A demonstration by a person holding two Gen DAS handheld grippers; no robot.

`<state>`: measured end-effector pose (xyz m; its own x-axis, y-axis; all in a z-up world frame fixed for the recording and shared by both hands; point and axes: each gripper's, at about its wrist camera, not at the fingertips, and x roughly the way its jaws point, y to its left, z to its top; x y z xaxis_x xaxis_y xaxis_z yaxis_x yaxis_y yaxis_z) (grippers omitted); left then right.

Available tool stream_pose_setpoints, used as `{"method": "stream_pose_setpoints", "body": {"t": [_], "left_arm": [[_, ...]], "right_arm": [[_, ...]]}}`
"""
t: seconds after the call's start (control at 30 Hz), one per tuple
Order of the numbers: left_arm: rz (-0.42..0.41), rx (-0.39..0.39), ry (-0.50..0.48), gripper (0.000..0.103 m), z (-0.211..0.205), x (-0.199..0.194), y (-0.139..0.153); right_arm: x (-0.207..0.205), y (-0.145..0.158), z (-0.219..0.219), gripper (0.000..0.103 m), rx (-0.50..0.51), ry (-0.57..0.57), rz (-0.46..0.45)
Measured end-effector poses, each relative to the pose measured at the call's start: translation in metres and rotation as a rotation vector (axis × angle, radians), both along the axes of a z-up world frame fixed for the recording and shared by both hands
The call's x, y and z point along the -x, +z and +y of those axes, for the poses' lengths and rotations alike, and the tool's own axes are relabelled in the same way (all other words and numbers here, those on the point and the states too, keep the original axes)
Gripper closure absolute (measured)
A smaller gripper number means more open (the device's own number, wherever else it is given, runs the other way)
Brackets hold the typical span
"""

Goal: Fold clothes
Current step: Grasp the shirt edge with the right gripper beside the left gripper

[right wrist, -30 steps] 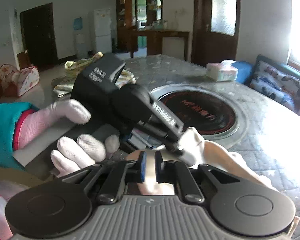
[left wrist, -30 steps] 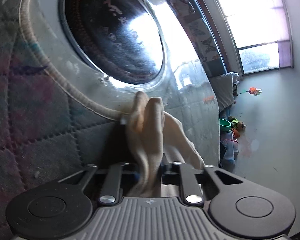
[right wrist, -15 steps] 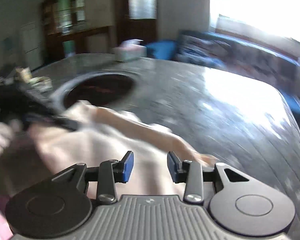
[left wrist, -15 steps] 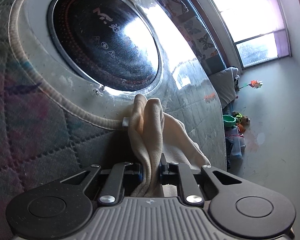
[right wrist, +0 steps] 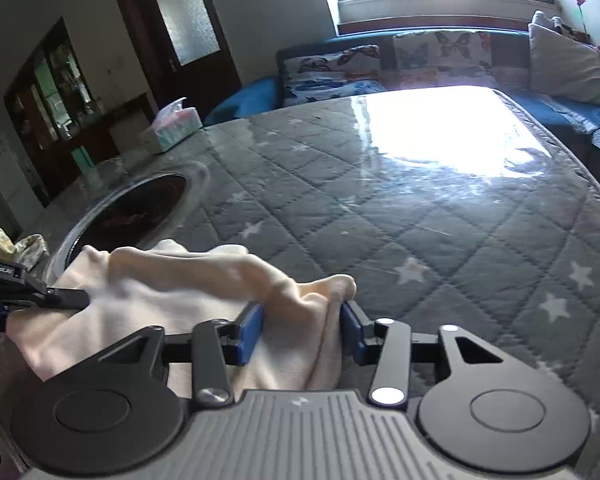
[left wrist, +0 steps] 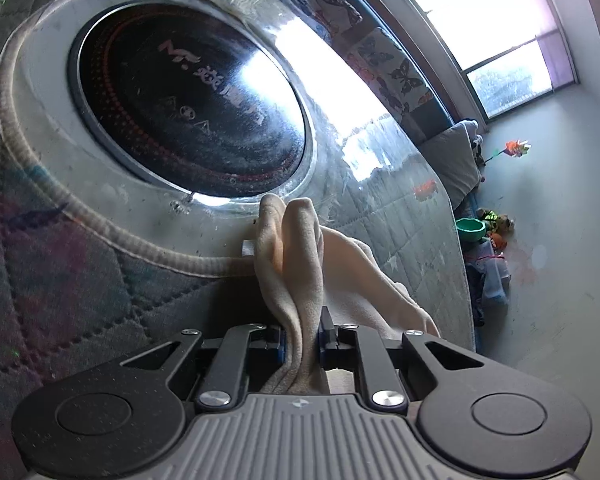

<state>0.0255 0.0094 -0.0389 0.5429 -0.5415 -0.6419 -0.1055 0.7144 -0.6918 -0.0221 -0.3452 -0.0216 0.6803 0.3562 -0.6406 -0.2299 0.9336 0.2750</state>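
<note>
We hold the cream garment (left wrist: 296, 264) clamped in the left gripper (left wrist: 302, 334), lower centre of the left view. In the right view, the right gripper (right wrist: 302, 330) is spread, straddling a bunched fold at lower centre. The cloth's long axis runs leftward between the two grippers, above the quilted surface (right wrist: 440, 216).

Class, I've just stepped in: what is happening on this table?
A person with two handheld grippers is folding a cream cloth on a quilted table beside a round black cooktop. The left gripper is shut on a bunched edge of the cloth. The right gripper is open, with another fold lying between its fingers, not yet pinched.
</note>
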Motion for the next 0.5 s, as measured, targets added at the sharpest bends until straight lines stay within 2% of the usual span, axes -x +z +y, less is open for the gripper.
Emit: {"method": "stream_pose_setpoints", "body": {"t": [0.03, 0.13, 0.27, 0.5], "left_arm": [[-0.008, -0.009, -0.004, 0.088, -0.002, 0.000, 0.002], [-0.037, -0.035, -0.016, 0.088, -0.009, -0.002, 0.012], [-0.085, -0.054, -0.046, 0.089, -0.019, -0.003, 0.027], [-0.132, -0.067, -0.114, 0.089, -0.052, -0.020, 0.047]], "right_arm": [[0.001, 0.001, 0.002, 0.081, -0.009, 0.003, -0.001], [0.007, 0.003, 0.003, 0.088, -0.024, -0.009, -0.018], [0.019, 0.014, -0.002, 0.090, -0.056, -0.047, -0.061], [0.033, 0.042, -0.019, 0.091, -0.031, -0.099, -0.134]]}}
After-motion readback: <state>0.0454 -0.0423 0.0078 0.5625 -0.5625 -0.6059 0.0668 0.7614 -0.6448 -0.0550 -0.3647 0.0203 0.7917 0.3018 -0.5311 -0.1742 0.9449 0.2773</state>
